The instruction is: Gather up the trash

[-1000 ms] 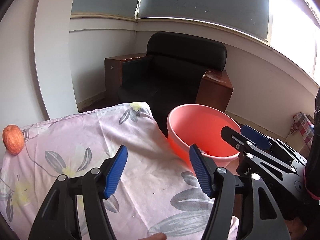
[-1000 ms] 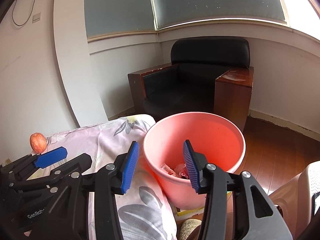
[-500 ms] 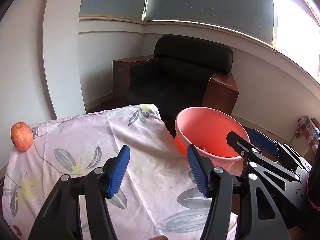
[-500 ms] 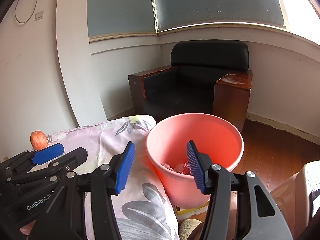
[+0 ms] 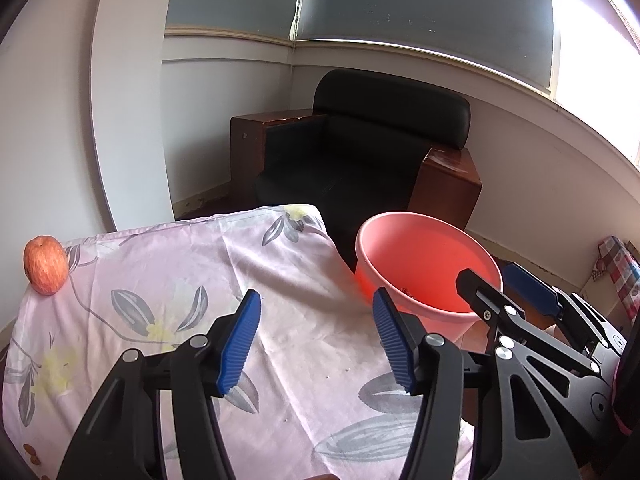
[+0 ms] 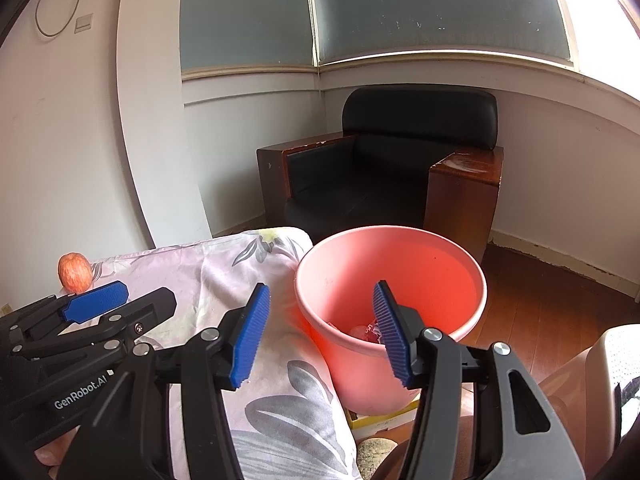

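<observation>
A pink plastic bucket (image 6: 400, 280) stands on the floor at the right side of the table, with crumpled trash (image 6: 366, 330) at its bottom. It also shows in the left wrist view (image 5: 424, 264). My left gripper (image 5: 316, 344) is open and empty above the floral tablecloth (image 5: 180, 280). My right gripper (image 6: 320, 336) is open and empty, held near the bucket's near rim. Small crumbs (image 5: 344, 372) dot the cloth. A few brown bits (image 5: 31, 453) lie at the cloth's near left edge.
A red apple (image 5: 45, 265) sits at the table's far left corner, also in the right wrist view (image 6: 74, 272). A black armchair with wooden arms (image 6: 400, 176) stands in the room's corner behind the bucket. A beige stool (image 6: 616, 380) is at right.
Both grippers have drawn back and up a little, so the bucket and table look smaller and farther away. Both stay open and empty.
</observation>
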{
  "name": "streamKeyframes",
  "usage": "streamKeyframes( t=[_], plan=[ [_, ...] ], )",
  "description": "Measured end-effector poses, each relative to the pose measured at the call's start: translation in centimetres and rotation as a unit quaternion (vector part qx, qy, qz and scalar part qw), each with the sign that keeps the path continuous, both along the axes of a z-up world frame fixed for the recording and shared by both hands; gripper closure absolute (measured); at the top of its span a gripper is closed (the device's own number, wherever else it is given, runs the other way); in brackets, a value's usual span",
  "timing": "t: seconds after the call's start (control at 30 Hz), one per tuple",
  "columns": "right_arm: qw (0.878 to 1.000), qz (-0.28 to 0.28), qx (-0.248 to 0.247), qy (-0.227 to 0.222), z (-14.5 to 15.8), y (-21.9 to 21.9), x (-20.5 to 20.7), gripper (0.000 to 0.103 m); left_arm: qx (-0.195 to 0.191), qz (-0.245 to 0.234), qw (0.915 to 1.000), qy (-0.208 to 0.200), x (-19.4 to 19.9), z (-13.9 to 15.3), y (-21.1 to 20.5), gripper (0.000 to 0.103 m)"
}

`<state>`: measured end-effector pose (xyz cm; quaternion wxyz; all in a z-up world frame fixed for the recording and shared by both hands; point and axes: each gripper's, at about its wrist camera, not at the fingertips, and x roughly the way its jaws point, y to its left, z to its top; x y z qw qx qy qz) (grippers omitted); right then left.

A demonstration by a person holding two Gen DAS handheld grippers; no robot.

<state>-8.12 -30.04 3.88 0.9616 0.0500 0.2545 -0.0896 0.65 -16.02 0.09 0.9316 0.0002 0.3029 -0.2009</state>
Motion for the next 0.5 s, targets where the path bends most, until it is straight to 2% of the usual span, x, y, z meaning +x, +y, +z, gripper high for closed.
streamKeyframes(
  t=[0.5],
  plan=[
    [1.0,0.001,0.0,0.0,0.05,-0.16,-0.08,0.048,0.001,0.001,1.0,0.001,-0.18,-0.22,0.14,0.045]
  ],
)
